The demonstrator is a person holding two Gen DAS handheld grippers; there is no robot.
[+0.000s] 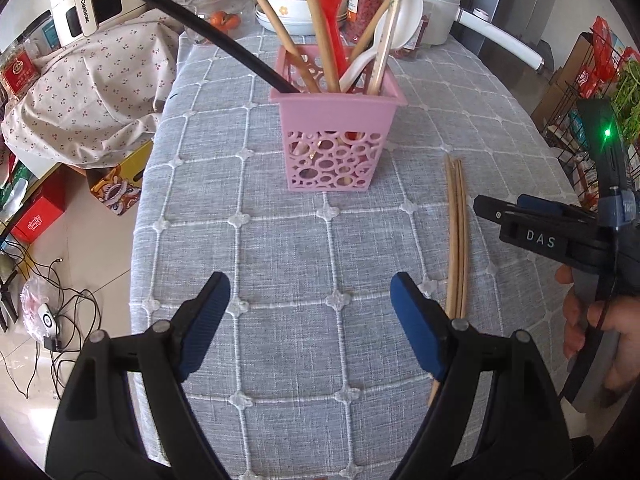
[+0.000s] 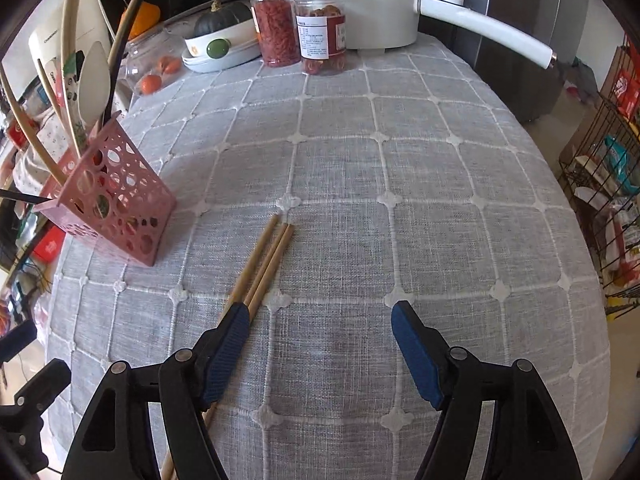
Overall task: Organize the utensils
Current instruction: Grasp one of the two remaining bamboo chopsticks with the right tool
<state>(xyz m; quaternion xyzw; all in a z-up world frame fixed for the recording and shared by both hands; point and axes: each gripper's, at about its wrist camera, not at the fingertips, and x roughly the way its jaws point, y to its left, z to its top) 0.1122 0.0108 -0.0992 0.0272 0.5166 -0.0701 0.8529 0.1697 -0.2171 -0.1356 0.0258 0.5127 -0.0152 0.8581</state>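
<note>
Under the left jaw, chopsticks [image 2: 262, 266] half-hidden

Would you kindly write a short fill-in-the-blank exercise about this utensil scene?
1. The utensil holder is coloured ____.
2. The loose chopsticks lie flat on the ____.
3. Both the left gripper and right gripper have jaws that are ____.

Missing words: pink; tablecloth; open

One pink holder [image 1: 338, 136], three loose chopsticks [image 2: 266, 258], two jars [image 2: 298, 20].
</note>
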